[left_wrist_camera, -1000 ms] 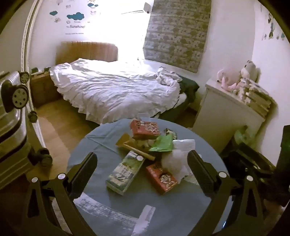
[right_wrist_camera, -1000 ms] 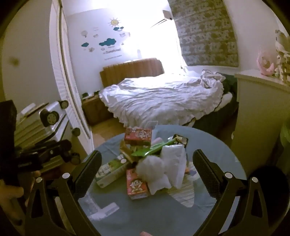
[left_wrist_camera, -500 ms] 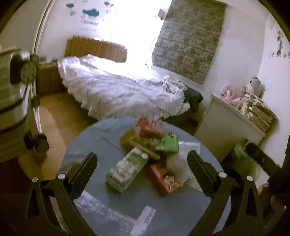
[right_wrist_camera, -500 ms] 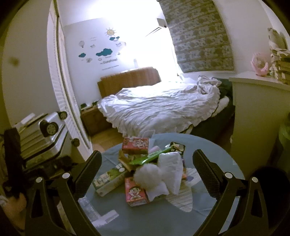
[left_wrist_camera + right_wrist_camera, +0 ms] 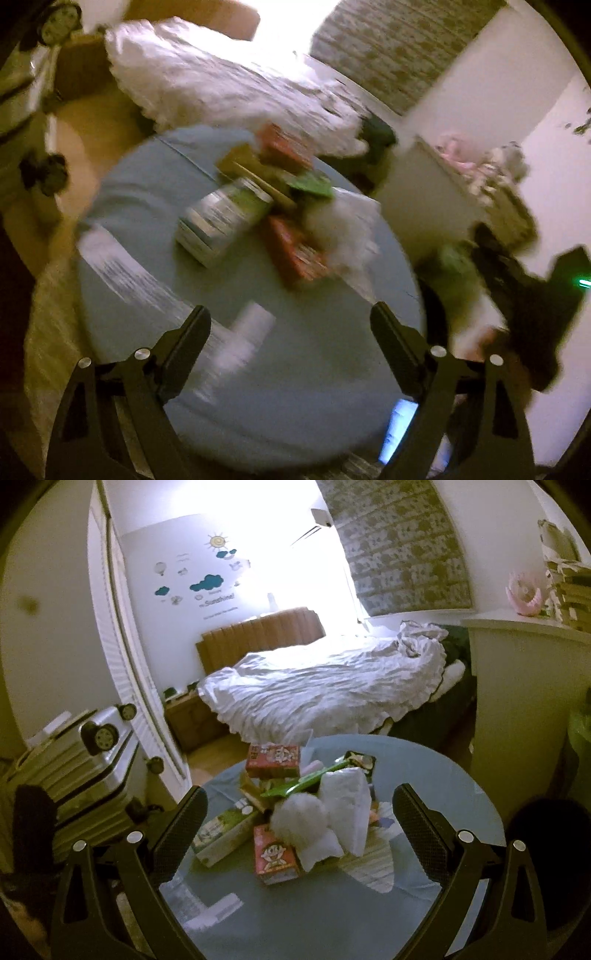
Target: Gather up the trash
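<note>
**Spotter:** What are you seeing, starting from the left?

**Me:** I'm looking along the left gripper. The view is smeared, but its jaws are standing apart and have just been closing a little, with nothing between them. They're hanging over the near part of the round table. The trash pile is sitting at about twelve o'clock from the fingertips, well apart from them. The green-and-white carton is lying at the pile's nine o'clock edge.

**Spotter:** And the right side?

**Me:** The right gripper is also gaping wide, holding nothing. From there the pile is lying at twelve o'clock, a red carton nearest, a fluffy white ball and folded white tissue just behind it, a green wrapper draped on top, and another red carton at the far side.

**Spotter:** How are you expecting this stuff to handle?

**Me:** I'm judging all of it light. The cartons look stiff but crushable, so I'm planning to pinch them across the narrow faces. The tissue and ball are soft and will squash; I'd bite into their middle. The wrapper looks slippery, so I'm favouring an edge.
</note>
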`<state>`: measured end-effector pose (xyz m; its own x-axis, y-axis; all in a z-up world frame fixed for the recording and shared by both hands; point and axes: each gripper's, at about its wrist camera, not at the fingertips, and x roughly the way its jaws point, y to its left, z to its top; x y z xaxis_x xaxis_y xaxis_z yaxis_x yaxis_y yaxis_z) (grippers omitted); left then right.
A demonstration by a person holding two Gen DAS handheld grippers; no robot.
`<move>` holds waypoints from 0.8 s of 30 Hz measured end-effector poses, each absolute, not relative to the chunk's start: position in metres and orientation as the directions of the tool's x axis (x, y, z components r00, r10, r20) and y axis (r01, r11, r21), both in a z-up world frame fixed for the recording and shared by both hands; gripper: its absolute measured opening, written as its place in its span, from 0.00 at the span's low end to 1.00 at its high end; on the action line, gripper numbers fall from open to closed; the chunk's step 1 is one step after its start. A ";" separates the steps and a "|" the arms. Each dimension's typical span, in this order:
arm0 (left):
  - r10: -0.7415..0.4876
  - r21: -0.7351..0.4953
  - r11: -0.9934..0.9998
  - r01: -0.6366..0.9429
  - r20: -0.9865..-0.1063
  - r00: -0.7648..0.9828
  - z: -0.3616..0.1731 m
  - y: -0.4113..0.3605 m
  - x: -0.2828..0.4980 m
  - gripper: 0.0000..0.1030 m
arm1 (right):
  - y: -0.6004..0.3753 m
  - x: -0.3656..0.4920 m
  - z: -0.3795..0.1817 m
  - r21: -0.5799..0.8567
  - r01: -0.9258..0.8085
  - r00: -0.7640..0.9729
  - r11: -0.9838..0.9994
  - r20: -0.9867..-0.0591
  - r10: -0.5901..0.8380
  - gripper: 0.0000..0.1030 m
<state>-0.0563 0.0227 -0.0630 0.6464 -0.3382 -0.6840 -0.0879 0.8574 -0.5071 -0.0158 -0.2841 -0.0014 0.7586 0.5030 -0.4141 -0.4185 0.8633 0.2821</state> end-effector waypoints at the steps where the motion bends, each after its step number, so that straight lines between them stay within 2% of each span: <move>1: -0.355 -0.519 0.851 -0.079 -0.680 0.642 -0.060 0.020 -0.062 0.85 | -0.284 -0.016 -0.001 0.282 -0.419 0.760 0.863 -0.412 0.503 0.96; 3: -0.386 -0.535 0.843 -0.052 -0.671 0.633 -0.054 0.015 -0.071 0.85 | -0.286 -0.018 0.000 0.288 -0.417 0.762 0.862 -0.406 0.505 0.96; 6: -0.441 -0.572 0.820 -0.014 -0.648 0.621 -0.048 0.008 -0.081 0.95 | -0.288 -0.021 0.002 0.293 -0.417 0.765 0.860 -0.398 0.506 0.96; 15: -0.495 -0.485 0.857 0.173 -0.683 0.537 -0.037 -0.041 -0.090 0.95 | -0.302 -0.024 0.006 0.320 -0.398 0.778 0.860 -0.380 0.501 0.96; 18: -0.529 -0.499 0.845 0.193 -0.724 0.443 -0.051 -0.049 -0.085 0.95 | -0.302 -0.025 0.007 0.319 -0.399 0.773 0.860 -0.387 0.502 0.96; 20: -0.563 -0.533 0.823 0.195 -0.722 0.403 -0.060 -0.046 -0.079 0.95 | -0.302 -0.028 0.008 0.310 -0.403 0.775 0.861 -0.384 0.501 0.96; 22: -0.501 -0.491 0.857 0.160 -0.717 0.484 -0.053 -0.033 -0.070 0.95 | -0.302 -0.027 0.008 0.317 -0.405 0.772 0.858 -0.384 0.506 0.96; 24: -0.350 -0.338 0.931 0.136 -0.724 0.595 -0.034 -0.026 -0.058 0.95 | -0.300 -0.025 0.009 0.326 -0.409 0.765 0.853 -0.388 0.515 0.96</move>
<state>-0.0580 -0.0257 -0.0339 0.5949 -0.3499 -0.7236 0.1359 0.9311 -0.3385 -0.0252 -0.3002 0.0087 0.7645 0.5146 -0.3882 -0.4086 0.8526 0.3257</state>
